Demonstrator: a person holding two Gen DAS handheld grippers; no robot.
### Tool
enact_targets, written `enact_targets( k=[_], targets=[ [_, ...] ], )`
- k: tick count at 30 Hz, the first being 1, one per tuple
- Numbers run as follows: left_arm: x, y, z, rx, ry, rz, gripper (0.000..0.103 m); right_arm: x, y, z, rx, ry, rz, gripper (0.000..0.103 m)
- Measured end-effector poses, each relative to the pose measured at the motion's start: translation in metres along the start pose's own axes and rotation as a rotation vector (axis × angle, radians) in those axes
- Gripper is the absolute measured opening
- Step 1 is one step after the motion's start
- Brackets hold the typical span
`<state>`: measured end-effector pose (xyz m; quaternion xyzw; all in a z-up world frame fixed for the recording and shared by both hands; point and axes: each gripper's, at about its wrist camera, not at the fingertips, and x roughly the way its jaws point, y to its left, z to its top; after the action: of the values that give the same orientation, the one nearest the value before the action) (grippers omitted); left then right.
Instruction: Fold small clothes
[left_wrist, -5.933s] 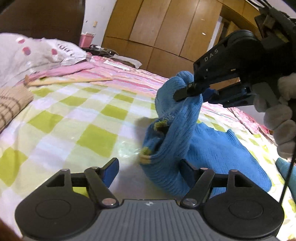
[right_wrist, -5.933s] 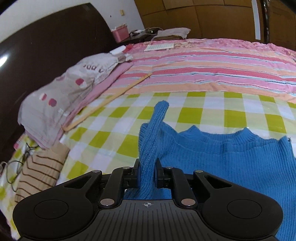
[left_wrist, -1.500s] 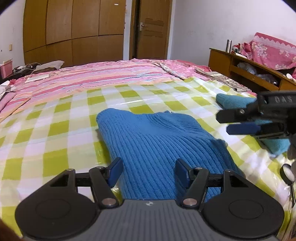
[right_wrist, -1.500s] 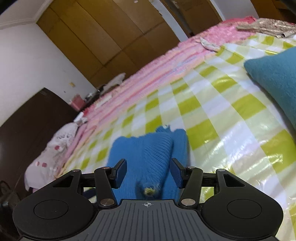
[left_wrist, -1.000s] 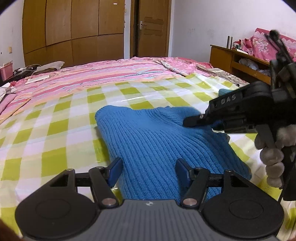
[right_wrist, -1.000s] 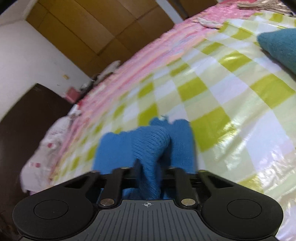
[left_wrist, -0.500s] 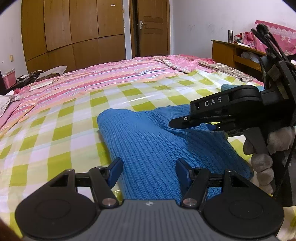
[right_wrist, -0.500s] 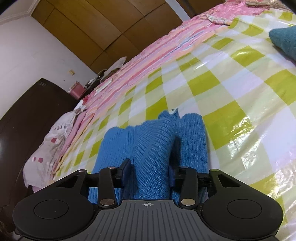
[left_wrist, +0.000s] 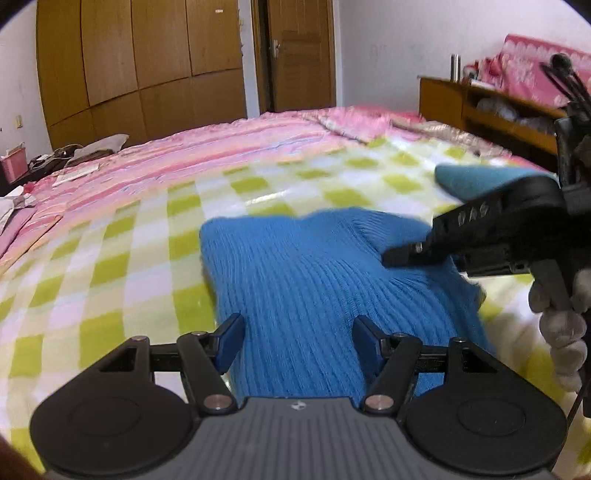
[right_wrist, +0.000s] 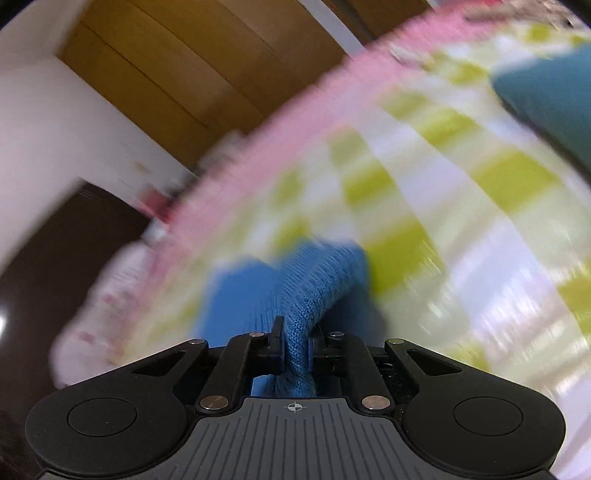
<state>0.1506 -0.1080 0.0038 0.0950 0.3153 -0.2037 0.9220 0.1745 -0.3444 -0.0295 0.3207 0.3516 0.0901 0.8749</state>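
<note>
Two tongs work one blue knit garment (left_wrist: 303, 280) lying folded on the green-checked bed cover (left_wrist: 110, 258). At six o'clock the left tongs (left_wrist: 297, 345) stand apart over its near edge, gripping nothing. At three o'clock the right tongs (right_wrist: 295, 341) are closing, clamped on a raised fold, beside a teal folded piece (left_wrist: 476, 181).

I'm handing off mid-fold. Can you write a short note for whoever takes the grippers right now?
Right gripper: jaws closing, pinching a raised fold of the blue sweater.
Left gripper: open, low over the sweater's near edge, gripping nothing.
Sweater lies partly folded on the checked sheet; a teal garment sits beyond it.
Done: sweater narrowed into a block.
Left: carry the pinched fold over, flatten, release.
</note>
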Motion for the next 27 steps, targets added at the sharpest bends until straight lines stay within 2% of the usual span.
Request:
enact_targets(
  k=[4, 7, 11, 13, 16, 18, 20, 23, 27],
  targets=[
    [-0.001, 0.000, 0.003, -0.004, 0.008, -0.001, 0.070, -0.005, 0.002, 0.007, -0.008, 0.001, -0.003, 0.013],
    [-0.004, 0.001, 0.005, -0.017, 0.008, 0.007, 0.070, -0.012, 0.002, 0.010, -0.012, -0.023, -0.040, 0.016],
    [-0.009, -0.001, 0.004, -0.022, 0.008, 0.037, 0.070, -0.034, 0.017, 0.014, -0.104, -0.137, -0.131, 0.016],
    [-0.008, -0.001, 0.004, -0.021, 0.021, 0.049, 0.070, -0.043, 0.032, 0.010, -0.171, -0.181, -0.107, 0.016],
    [-0.007, 0.001, 0.005, -0.042, 0.042, 0.054, 0.070, -0.035, 0.044, 0.002, -0.201, -0.106, -0.015, 0.016],
    [-0.007, 0.002, 0.006, -0.048, 0.056, 0.058, 0.071, -0.021, 0.045, -0.003, -0.229, -0.052, -0.031, 0.016],
    [-0.006, 0.002, 0.005, -0.053, 0.075, 0.062, 0.071, -0.005, 0.039, -0.006, -0.245, -0.002, -0.097, 0.015],
    [-0.006, 0.003, 0.005, -0.077, 0.090, 0.059, 0.071, -0.003, 0.032, -0.006, -0.227, -0.008, -0.110, 0.015],
    [-0.013, 0.003, 0.005, -0.082, 0.078, 0.059, 0.071, -0.022, 0.048, -0.012, -0.273, -0.068, -0.106, 0.016]
  ],
)
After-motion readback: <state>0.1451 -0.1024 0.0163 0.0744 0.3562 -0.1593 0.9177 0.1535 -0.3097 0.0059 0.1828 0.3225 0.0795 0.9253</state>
